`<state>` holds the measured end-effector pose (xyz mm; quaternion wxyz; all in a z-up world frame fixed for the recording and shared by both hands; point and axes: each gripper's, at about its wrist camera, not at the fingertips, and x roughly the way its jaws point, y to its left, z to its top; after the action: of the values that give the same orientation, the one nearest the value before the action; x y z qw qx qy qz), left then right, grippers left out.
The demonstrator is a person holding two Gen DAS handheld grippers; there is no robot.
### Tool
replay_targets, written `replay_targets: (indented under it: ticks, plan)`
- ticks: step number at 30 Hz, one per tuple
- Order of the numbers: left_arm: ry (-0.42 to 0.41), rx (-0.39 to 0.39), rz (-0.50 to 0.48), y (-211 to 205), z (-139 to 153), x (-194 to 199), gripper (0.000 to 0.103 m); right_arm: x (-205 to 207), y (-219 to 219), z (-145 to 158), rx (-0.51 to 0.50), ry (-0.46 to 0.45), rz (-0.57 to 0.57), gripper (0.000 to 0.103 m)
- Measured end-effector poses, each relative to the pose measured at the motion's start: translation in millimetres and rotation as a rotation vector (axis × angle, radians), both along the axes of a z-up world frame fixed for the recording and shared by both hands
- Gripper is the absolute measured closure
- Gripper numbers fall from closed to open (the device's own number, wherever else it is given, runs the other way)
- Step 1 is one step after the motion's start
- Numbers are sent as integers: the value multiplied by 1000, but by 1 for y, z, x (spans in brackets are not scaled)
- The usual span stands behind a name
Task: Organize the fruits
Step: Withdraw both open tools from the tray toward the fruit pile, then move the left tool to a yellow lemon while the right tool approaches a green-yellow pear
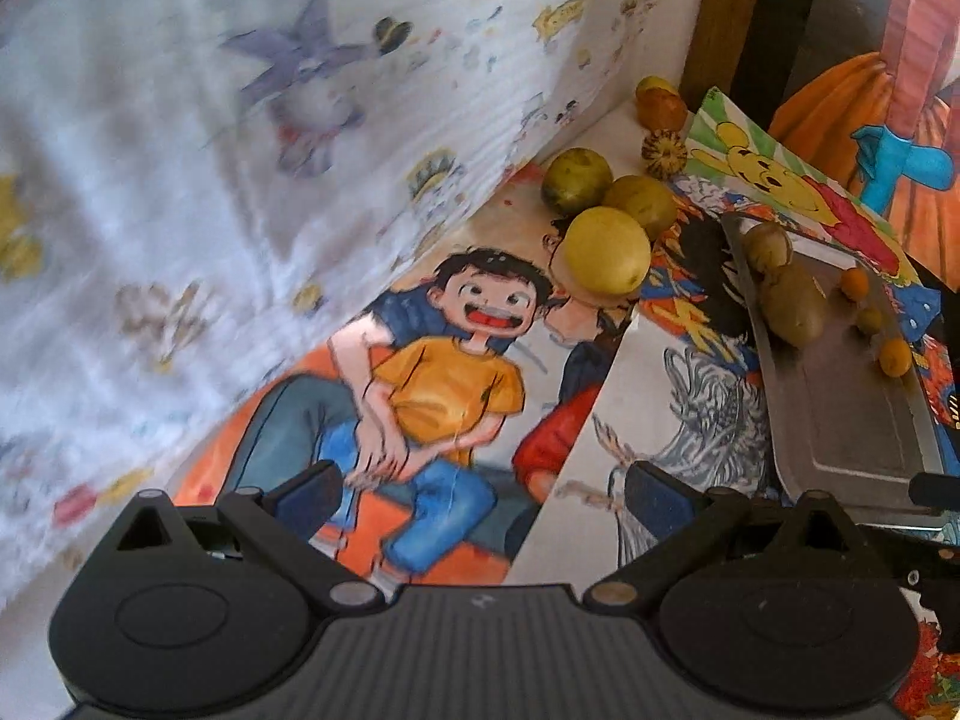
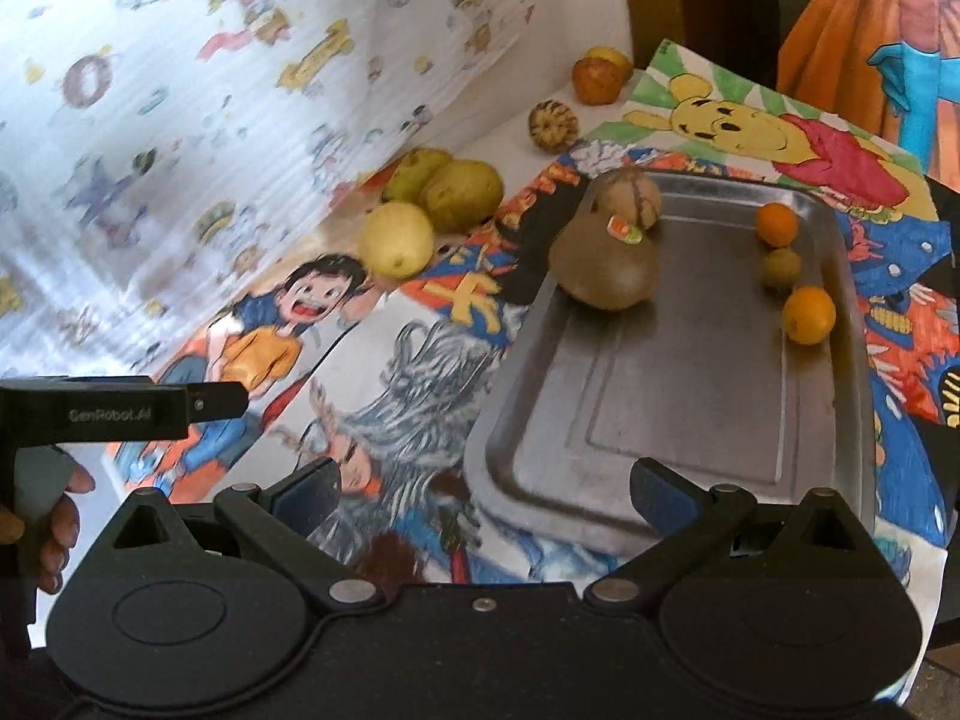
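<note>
While both your grippers hang wide and empty, the yellow fruit (image 1: 607,250) left of the tray (image 2: 690,420) lies ahead of your left gripper (image 1: 480,495), nearer than your right gripper (image 2: 483,495).

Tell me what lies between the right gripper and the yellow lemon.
Only flat cartoon drawings; no fruit between the right gripper and the yellow lemon, as the right wrist view shows.

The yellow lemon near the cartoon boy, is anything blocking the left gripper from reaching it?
Nothing visible does. The left gripper is open, and only flat drawings lie between it and the lemon. Two greenish fruits sit behind it.
</note>
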<state>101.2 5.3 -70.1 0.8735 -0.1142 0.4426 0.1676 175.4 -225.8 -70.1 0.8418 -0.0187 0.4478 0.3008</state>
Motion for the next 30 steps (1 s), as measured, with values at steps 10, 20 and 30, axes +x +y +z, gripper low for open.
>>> replay_targets:
  ticks: [10, 20, 30]
  plan:
    - [-22, -16, -70, 11, -3, 38, 1, 39, 0, 4, -20, -43, -79, 1]
    - [-59, -60, -111, 14, -3, 76, 1, 102, 16, 27, -20, -153, -78, 1]
    - [-85, -104, -109, 17, -6, 116, 1, 171, 45, 34, -10, -131, -28, 1]
